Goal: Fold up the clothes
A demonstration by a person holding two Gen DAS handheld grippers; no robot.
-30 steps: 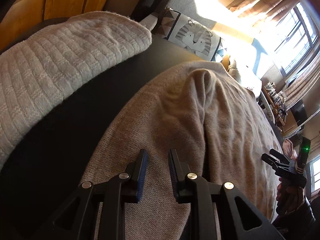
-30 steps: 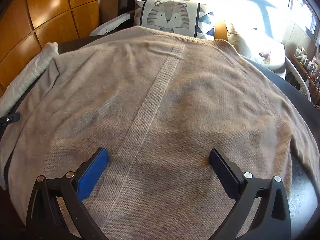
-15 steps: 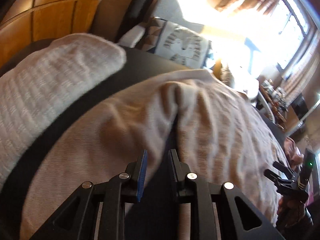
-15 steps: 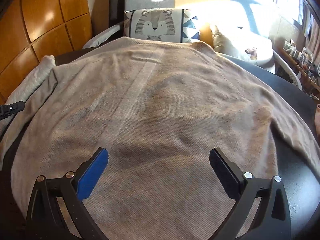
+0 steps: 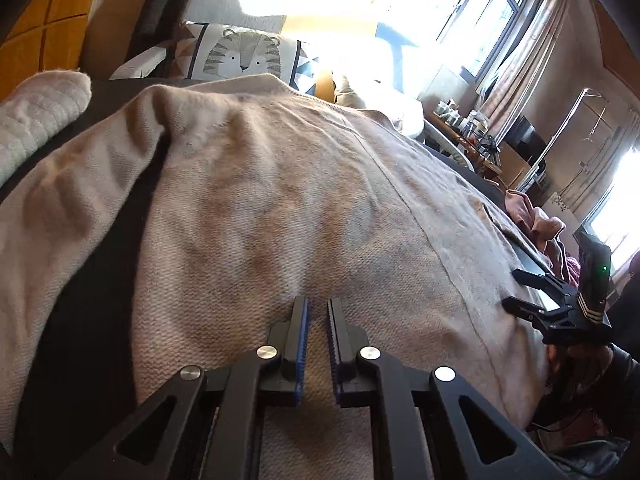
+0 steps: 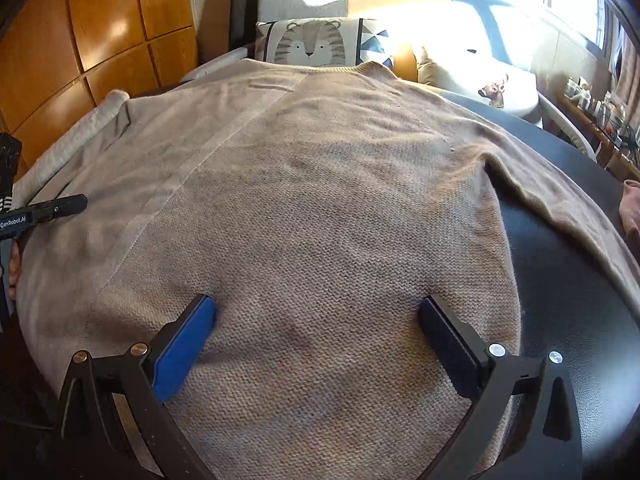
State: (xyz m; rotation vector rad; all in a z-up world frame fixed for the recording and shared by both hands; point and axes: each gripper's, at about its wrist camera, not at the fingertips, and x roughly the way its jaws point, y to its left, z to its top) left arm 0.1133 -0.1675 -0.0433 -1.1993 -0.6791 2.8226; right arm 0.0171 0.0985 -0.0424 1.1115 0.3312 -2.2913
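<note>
A beige knit sweater (image 5: 280, 200) lies spread flat on a dark round table (image 6: 560, 280), its right sleeve trailing off to the right. My left gripper (image 5: 317, 308) is low on the sweater's near left part. Its jaws are closing to a narrow gap, and a ridge of the knit stands pinched between the pads. In the right wrist view the left gripper's fingers (image 6: 60, 207) show at the sweater's left edge. My right gripper (image 6: 316, 312) hangs wide open over the sweater (image 6: 320, 200) near its bottom hem, with nothing gripped. It also appears at the right edge of the left wrist view (image 5: 512, 288).
A white ribbed knit garment (image 5: 36, 120) lies along the table's left side. A tiger-print cushion (image 6: 312, 44) rests on a grey chair behind the table. A pink garment (image 5: 536, 224) sits at the far right. Wooden wall panels (image 6: 100, 40) stand at the left.
My left gripper has slid from beside the sleeve onto the sweater's body, and its jaws have narrowed. My right gripper has drawn back toward the hem, still wide open.
</note>
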